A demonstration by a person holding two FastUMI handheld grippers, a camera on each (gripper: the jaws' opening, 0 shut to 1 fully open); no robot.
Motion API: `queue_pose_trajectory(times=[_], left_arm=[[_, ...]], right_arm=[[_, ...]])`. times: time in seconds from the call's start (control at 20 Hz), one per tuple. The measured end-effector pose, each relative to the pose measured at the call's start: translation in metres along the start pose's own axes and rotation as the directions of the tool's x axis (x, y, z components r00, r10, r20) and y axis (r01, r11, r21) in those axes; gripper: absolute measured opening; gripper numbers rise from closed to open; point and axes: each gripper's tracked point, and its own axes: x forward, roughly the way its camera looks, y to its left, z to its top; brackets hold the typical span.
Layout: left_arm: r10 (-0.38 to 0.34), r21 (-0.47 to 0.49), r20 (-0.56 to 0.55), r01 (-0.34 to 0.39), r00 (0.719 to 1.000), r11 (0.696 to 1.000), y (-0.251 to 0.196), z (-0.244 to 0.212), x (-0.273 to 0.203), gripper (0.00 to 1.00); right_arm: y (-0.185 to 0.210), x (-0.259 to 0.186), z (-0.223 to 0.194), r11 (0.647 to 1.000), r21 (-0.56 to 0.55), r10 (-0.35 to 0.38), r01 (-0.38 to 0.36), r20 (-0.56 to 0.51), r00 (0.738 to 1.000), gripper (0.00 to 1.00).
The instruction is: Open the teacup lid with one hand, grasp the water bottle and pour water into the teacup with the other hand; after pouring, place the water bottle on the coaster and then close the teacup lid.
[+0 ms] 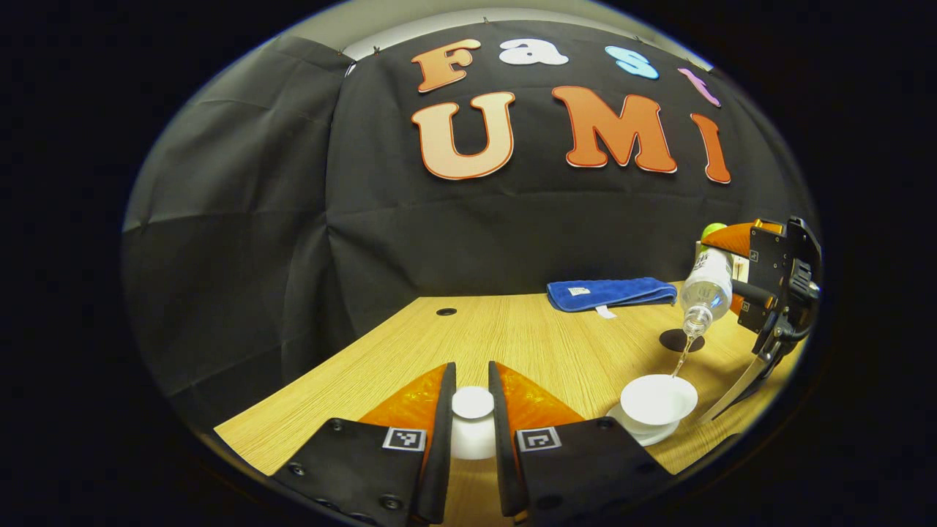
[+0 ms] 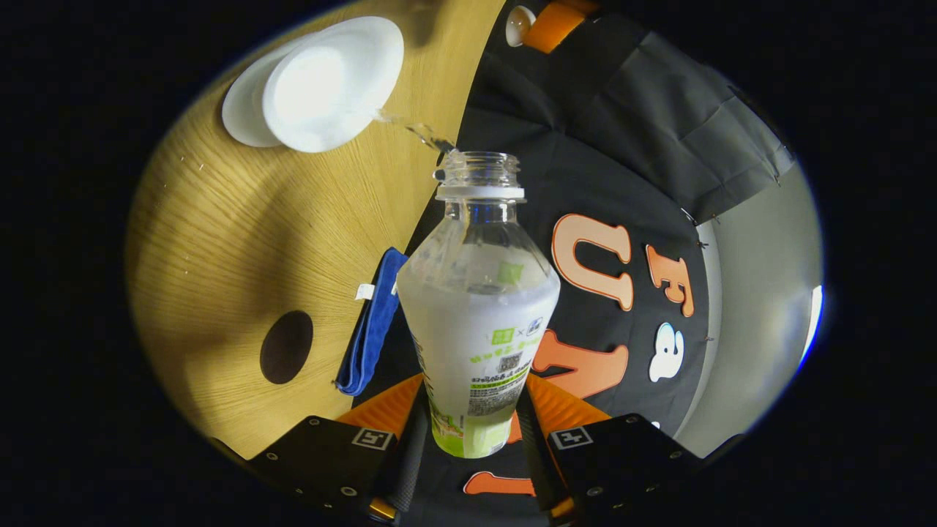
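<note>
Left gripper view: the left gripper (image 1: 472,421) is closed on the white teacup lid (image 1: 472,417), one finger pressed to each side of it, and holds it above the near part of the wooden table (image 1: 410,351). Beyond and to the right, the white teacup (image 1: 657,400) sits uncovered on its saucer (image 1: 644,432). Above the cup, the right gripper (image 1: 732,274) holds the water bottle (image 1: 706,285) tilted mouth-down, and a thin stream of water (image 1: 682,357) falls from the mouth to the cup's rim. A dark round coaster (image 1: 681,339) lies on the table just behind the cup, under the bottle's neck. Farther back, a folded blue towel (image 1: 611,293) lies near the table's far edge, and a small dark hole (image 1: 446,312) is set in the tabletop to the left.

Right gripper view: the right gripper (image 2: 472,432) clamps the water bottle (image 2: 479,307) at its lower body, both fingers bearing on the labelled part. The bottle is uncapped. Water (image 2: 413,130) leaves the mouth toward the teacup (image 2: 333,84), which stands on the saucer (image 2: 241,113). The coaster (image 2: 286,347) lies bare beside the blue towel (image 2: 373,322). At the far edge, the left gripper (image 2: 545,22) shows with the lid (image 2: 520,23).
</note>
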Motion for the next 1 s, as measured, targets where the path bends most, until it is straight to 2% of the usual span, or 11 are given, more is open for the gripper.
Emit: queue_pose_trajectory(times=[0.15,0.2,0.7,0.75,0.8,1.0], left_arm=[[-0.001,0.003,0.002,0.001,1.0,1.0,-0.001,0.0,-0.001,0.34],[-0.001,0.003,0.003,0.001,1.0,1.0,-0.001,0.0,-0.002,0.31],[-0.002,0.004,0.009,0.002,1.0,1.0,-0.001,0.003,-0.004,0.31],[-0.003,0.003,0.011,0.003,1.0,1.0,0.0,0.004,-0.004,0.31],[-0.002,0.003,0.013,0.002,1.0,1.0,0.001,0.005,-0.004,0.31],[0.0,-0.001,0.012,0.0,1.0,1.0,0.001,0.005,-0.006,0.31]], right_arm=[[0.001,0.001,0.001,1.0,0.0,0.004,-0.003,0.021,1.0,0.63],[-0.002,0.0,0.001,1.0,-0.014,-0.005,0.005,0.025,1.0,0.63],[-0.032,0.0,0.005,0.992,-0.08,-0.089,0.094,0.067,0.994,0.63],[-0.036,0.0,0.005,0.99,-0.091,-0.099,0.105,0.073,0.992,0.66],[-0.04,0.0,0.007,0.988,-0.1,-0.11,0.118,0.082,0.991,0.63],[-0.048,-0.001,0.014,0.981,-0.125,-0.132,0.145,0.11,0.985,0.63]])
